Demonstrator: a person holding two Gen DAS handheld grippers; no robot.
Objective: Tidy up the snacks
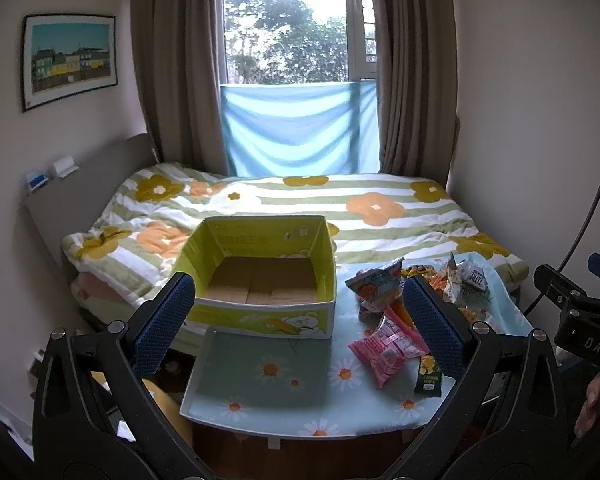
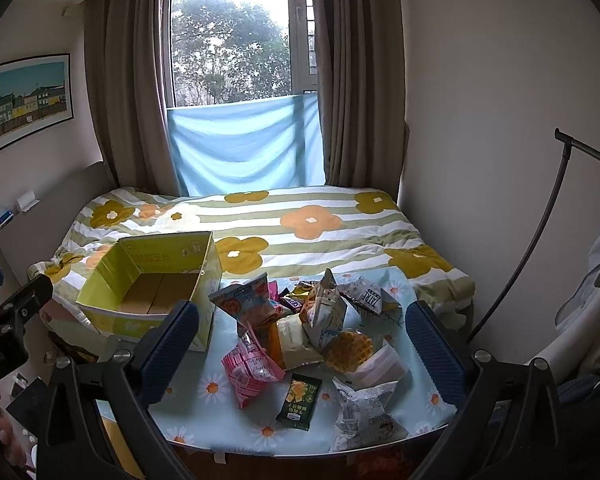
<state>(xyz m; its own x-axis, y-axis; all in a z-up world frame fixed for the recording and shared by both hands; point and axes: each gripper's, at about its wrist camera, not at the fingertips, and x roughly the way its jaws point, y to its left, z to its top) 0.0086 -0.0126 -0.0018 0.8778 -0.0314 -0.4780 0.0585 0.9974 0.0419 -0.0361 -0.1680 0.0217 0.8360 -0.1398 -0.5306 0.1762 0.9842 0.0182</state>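
Observation:
A green open cardboard box [image 1: 260, 312] [image 2: 112, 322] stands empty at the table's left. A pile of snack packets lies to its right: a pink packet [image 2: 250, 366] [image 1: 384, 346], a dark green bar [image 2: 299, 402] [image 1: 429, 376], a waffle in a wrapper [image 2: 348, 350], a silver packet [image 2: 364, 412], a blue-orange bag [image 2: 242, 300] [image 1: 374, 286]. My left gripper [image 1: 300, 328] is open and empty, held above the table's near edge in front of the box. My right gripper [image 2: 302, 352] is open and empty, above the snack pile.
The table has a light blue daisy cloth [image 1: 260, 400] [image 2: 228, 420]. Behind it is a bed with a flowered striped quilt [image 1: 300, 208], a window with brown curtains, and a black stand pole [image 2: 540, 232] at the right.

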